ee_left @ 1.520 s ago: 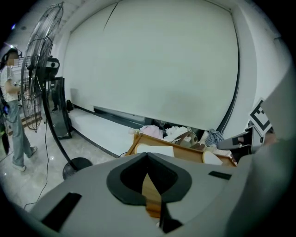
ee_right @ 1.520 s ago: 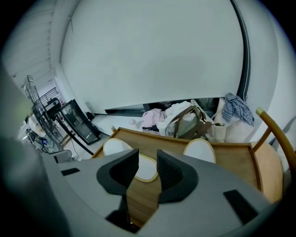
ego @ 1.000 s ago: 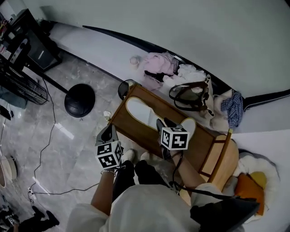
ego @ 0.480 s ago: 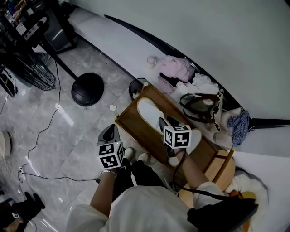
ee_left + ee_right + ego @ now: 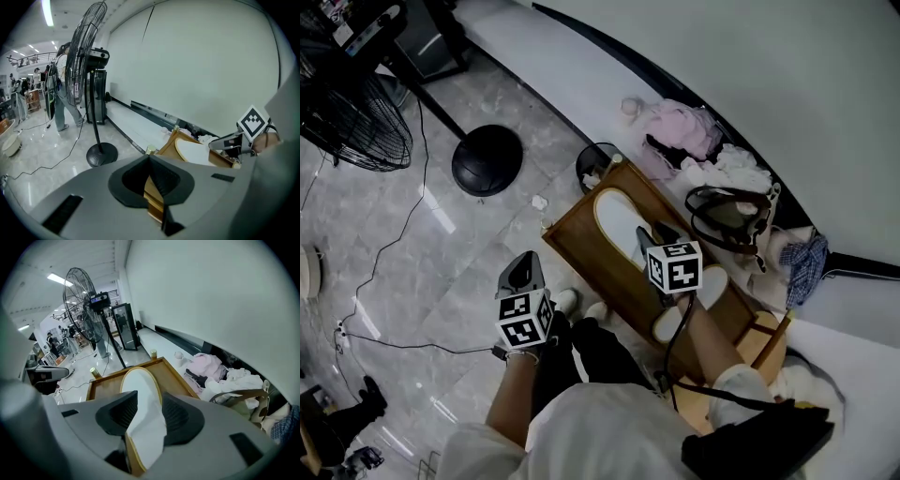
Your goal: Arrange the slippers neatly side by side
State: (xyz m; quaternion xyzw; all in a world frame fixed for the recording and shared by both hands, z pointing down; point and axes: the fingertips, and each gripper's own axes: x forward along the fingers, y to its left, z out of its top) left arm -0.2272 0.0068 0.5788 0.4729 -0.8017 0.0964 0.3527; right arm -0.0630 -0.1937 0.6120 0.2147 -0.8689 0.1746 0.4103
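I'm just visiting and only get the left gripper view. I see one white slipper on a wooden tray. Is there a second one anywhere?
Observer: Yes. The head view shows a near slipper on the same tray. It is partly hidden by the person's right arm and lies toward the other end from the far slipper you see.
Operator: And the other gripper, with the checkered cube, is it holding something?
Observer: No. The right gripper view shows the right gripper with its jaws apart; they have just been opening. The far slipper shows in the gap, but the pads don't press on it.
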